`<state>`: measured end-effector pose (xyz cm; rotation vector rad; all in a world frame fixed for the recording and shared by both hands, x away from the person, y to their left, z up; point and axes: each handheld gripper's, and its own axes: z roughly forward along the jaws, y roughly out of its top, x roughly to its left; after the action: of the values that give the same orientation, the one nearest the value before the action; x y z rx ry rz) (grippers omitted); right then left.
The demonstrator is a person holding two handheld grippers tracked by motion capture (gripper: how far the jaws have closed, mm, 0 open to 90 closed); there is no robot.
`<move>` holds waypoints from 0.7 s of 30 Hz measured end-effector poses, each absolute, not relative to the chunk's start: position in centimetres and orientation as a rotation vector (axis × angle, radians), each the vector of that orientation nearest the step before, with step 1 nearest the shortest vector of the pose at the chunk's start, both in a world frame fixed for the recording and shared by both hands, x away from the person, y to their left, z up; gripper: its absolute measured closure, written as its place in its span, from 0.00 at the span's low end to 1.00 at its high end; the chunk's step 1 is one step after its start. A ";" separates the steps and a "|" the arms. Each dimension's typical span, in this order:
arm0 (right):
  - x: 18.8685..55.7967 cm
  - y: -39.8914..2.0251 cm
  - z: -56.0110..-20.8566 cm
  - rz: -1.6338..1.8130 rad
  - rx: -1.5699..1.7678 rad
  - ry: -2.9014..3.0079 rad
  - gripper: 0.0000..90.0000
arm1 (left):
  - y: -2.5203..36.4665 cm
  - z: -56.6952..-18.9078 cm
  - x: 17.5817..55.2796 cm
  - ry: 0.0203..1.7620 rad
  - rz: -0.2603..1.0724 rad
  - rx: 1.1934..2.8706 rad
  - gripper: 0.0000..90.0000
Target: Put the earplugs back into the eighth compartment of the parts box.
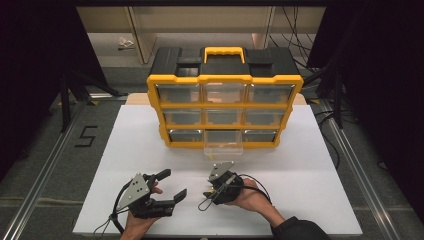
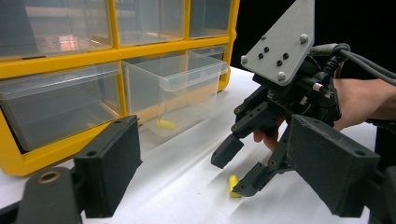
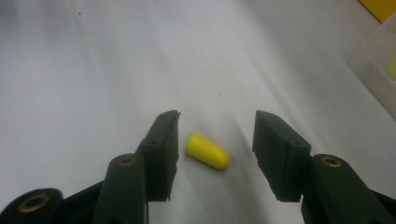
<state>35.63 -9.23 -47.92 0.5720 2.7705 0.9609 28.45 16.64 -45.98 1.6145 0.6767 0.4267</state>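
Item 1, yellow earplug: a small tapered foam piece lying on its side on the white table top, in front of the organiser. It sits between the jaws of my right gripper, closer to the left-hand jaw in the right gripper view, with a gap on either side; neither pad touches it.

Item 2, my right gripper: tilted down at the table, tips just above the surface around the earplug, jaws about half open, holding nothing. In the left gripper view it shows with its grey plate uppermost and the earplug at its lower tip.

Item 3, my left gripper: held just to the left of the right one, apart from it, jaws spread wide and empty.

Item 4, clear drawer: pulled out of the bottom row's middle slot, open towards me, with a second yellow earplug lying on its floor.

Item 5, yellow and black organiser: upright at the far part of the table, three rows of three clear drawers, yellow carry handle on top.
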 end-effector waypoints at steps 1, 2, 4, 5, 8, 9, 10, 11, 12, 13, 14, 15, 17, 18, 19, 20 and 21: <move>35.6 -9.2 -48.0 0.962 0.571 2.768 0.61 | 16.6 -46.0 28.5 0.677 0.426 1.614 0.19; 35.6 -9.2 -48.1 0.954 0.572 2.780 0.63 | 16.6 -46.0 28.5 0.677 0.426 1.614 0.19; 35.6 -9.2 -48.2 0.946 0.558 2.794 0.68 | 16.6 -46.0 28.5 0.676 0.427 1.614 0.19; 35.5 -9.2 -48.3 0.940 0.548 2.801 0.71 | 16.6 -46.0 28.5 0.677 0.426 1.614 0.19; 35.4 -9.1 -48.4 0.940 0.524 2.815 0.78 | 16.6 -46.0 28.5 0.677 0.426 1.615 0.19; 35.4 -9.1 -48.4 0.941 0.516 2.815 0.80 | 16.6 -46.0 28.5 0.678 0.426 1.615 0.19; 35.3 -9.1 -48.3 0.939 0.509 2.819 0.82 | 16.6 -46.0 28.5 0.678 0.426 1.615 0.19; 35.3 -9.1 -48.3 0.939 0.506 2.822 0.83 | 16.6 -46.0 28.5 0.678 0.427 1.615 0.19; 35.3 -9.1 -48.3 0.938 0.500 2.824 0.85 | 16.6 -46.0 28.5 0.678 0.427 1.615 0.19; 35.3 -9.1 -48.3 0.937 0.501 2.825 0.87 | 16.6 -46.0 28.5 0.678 0.427 1.615 0.19; 35.3 -9.1 -48.3 0.935 0.502 2.825 0.89 | 16.6 -46.0 28.5 0.679 0.427 1.615 0.19; 35.3 -9.1 -48.3 0.937 0.502 2.821 0.91 | 16.6 -46.0 28.5 0.679 0.427 1.614 0.20; 35.3 -9.2 -48.3 0.933 0.495 2.820 0.93 | 16.7 -46.0 28.5 0.679 0.427 1.614 0.20; 35.3 -9.2 -48.3 0.932 0.493 2.819 0.93 | 16.6 -46.0 28.5 0.680 0.427 1.614 0.20; 35.3 -9.2 -48.3 0.932 0.492 2.819 0.94 | 16.7 -46.0 28.5 0.679 0.427 1.614 0.20; 35.3 -9.2 -48.3 0.933 0.491 2.819 0.94 | 16.7 -46.0 28.5 0.679 0.427 1.615 0.20; 35.3 -9.3 -48.2 0.938 0.496 2.820 0.94 | 16.7 -46.0 28.5 0.679 0.426 1.614 0.20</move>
<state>35.32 -9.25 -48.17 0.4963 2.8195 0.9383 28.47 16.65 -45.98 1.6139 0.6790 0.4255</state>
